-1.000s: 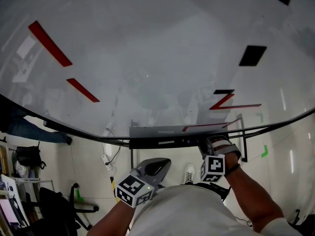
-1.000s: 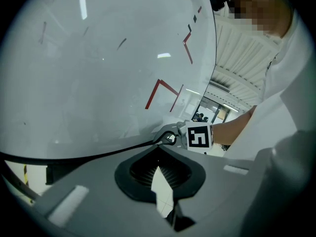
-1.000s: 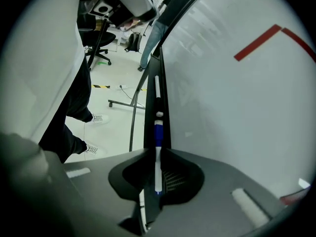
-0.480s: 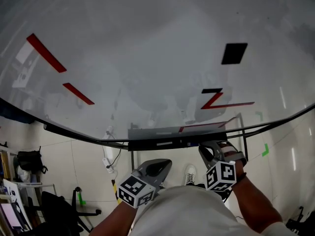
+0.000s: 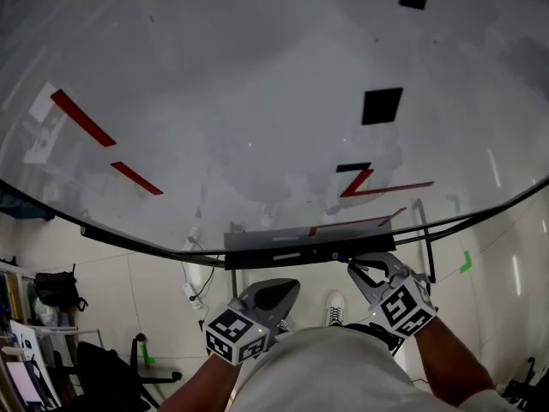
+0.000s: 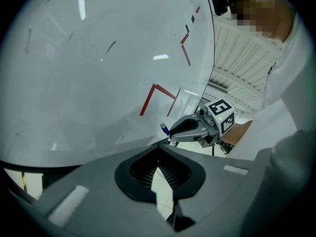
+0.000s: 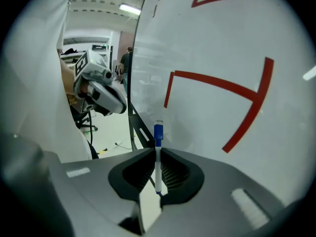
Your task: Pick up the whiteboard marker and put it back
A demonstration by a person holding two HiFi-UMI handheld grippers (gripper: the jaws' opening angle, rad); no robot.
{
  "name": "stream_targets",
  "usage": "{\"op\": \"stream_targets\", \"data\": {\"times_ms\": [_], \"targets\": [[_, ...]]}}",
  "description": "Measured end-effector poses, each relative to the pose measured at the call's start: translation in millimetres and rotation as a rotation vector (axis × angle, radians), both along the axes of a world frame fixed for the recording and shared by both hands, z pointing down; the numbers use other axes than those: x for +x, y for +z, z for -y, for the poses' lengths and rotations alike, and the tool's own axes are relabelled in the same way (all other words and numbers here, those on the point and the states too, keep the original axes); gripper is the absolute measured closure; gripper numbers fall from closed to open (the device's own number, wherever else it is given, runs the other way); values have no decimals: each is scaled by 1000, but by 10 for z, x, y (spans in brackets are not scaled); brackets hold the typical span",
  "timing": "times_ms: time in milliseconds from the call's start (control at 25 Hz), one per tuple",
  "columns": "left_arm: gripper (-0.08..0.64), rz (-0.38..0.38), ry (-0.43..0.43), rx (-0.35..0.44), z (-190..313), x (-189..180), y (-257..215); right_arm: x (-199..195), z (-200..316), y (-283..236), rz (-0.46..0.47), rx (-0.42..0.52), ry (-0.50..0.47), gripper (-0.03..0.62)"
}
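jaws: right gripper (image 7: 158,151) clamps whiteboard marker (image 7: 158,132), pulled back from tray (image 5: 257,250); left gripper (image 6: 159,146) closed.

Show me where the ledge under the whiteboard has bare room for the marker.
The ledge looks bare along its left half, from its left end toward the middle, below the whiteboard. The right end is crowded: the right hand-held gripper holds the marker there.

support: marker tray (image 5: 257,249) | dark, under whiteboard (image 5: 257,101) | contents unclear
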State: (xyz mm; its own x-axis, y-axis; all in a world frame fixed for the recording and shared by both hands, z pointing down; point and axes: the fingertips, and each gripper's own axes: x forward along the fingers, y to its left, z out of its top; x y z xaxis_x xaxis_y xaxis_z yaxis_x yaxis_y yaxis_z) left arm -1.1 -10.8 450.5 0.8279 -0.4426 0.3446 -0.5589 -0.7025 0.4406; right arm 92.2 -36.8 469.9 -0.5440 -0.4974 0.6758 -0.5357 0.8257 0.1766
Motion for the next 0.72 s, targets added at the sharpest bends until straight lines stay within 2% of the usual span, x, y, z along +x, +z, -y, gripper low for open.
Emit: {"op": "stream_targets", "data": {"times_ms": [240,480,720], "targets": [[543,-13,14,9,-7,17,-39,-24,-14,-86,199,-92,73,560],[543,-25,15,0,8,43,-42,-10,27,-159,479,-247,186,560],[543,-52,10,-4,34,34,-58,-5,-1,-204,628,-364,210,560]]}}
